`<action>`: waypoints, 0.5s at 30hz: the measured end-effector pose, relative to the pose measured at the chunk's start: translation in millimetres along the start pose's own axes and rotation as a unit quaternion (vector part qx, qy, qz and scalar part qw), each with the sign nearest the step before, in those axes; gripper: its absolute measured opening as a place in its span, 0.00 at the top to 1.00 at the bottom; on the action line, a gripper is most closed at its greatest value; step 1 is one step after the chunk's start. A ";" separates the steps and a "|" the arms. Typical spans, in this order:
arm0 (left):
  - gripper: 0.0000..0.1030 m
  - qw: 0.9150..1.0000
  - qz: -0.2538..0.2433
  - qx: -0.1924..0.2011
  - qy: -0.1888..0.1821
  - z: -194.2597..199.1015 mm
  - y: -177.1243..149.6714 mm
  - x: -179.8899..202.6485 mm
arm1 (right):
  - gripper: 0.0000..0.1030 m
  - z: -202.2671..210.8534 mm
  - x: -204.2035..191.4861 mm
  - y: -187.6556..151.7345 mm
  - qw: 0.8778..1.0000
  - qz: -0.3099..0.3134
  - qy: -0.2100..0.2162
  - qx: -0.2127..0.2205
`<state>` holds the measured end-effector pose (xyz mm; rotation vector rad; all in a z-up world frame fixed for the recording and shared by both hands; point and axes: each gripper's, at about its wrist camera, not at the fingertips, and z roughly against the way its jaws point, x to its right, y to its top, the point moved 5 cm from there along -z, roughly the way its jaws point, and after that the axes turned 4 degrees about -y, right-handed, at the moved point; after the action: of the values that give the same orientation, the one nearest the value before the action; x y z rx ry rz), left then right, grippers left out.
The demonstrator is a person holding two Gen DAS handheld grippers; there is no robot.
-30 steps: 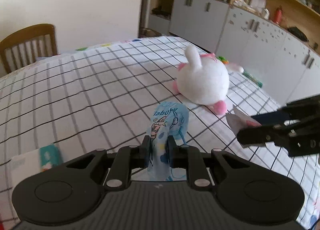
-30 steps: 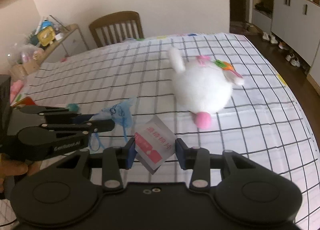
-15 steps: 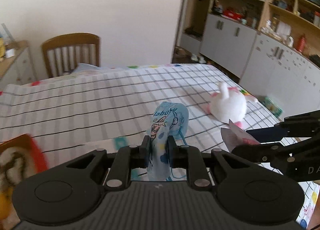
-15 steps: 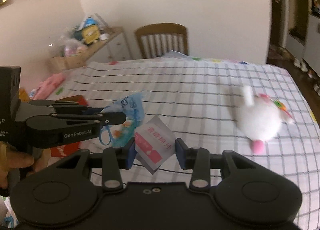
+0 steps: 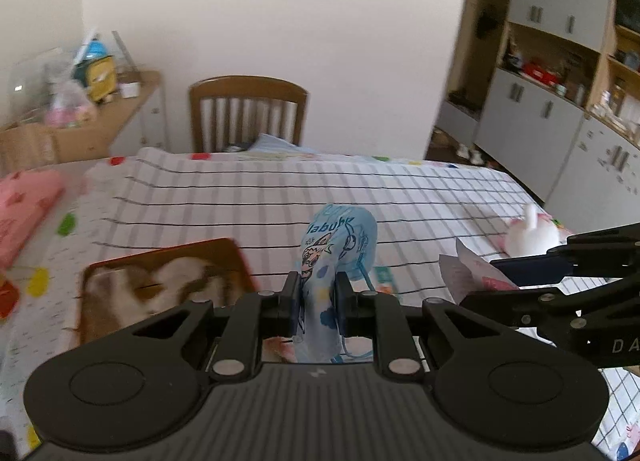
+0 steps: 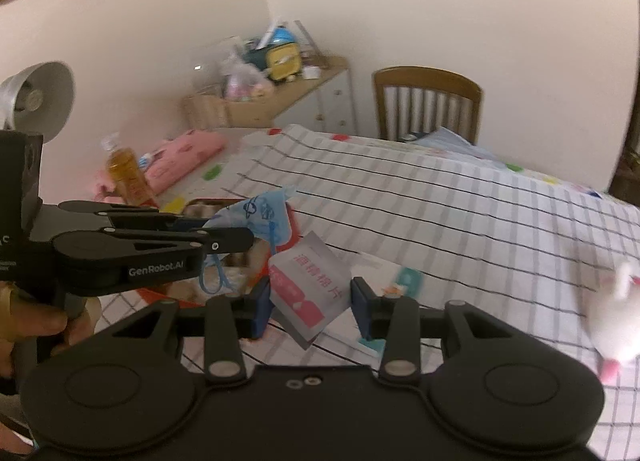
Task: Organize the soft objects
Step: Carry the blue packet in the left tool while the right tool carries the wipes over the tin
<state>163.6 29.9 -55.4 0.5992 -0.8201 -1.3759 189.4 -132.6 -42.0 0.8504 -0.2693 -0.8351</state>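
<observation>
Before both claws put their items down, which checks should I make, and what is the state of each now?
1. Left claw grips the blue face mask: ok, pads press on it.
2. Right claw grips the white and pink sachet: ok, though it sits tilted.
3. Red tray has room: cannot tell, blurred, something brown and white fills it.
4. Mask strap hangs free: ok, dangling loose.
5. White plush is out of the way: ok, far to the right on the checked cloth.
</observation>
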 end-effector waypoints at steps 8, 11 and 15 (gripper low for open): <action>0.83 0.998 0.039 0.008 0.051 28.9 -7.9 -55.0 | 0.61 -23.1 -48.0 19.6 0.998 0.040 0.040 -0.003; 0.83 0.996 0.056 0.005 0.068 35.1 -11.7 -73.5 | 0.61 -31.2 -62.3 23.3 0.997 0.056 0.047 -0.007; 0.83 0.994 0.063 -0.003 0.086 35.8 -15.8 -91.0 | 0.61 -47.3 -77.0 27.5 0.996 0.074 0.053 -0.016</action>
<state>125.4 121.2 -60.4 0.6411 -0.7019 -1.1935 178.1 -38.9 -43.8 0.8320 -0.2221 -0.6514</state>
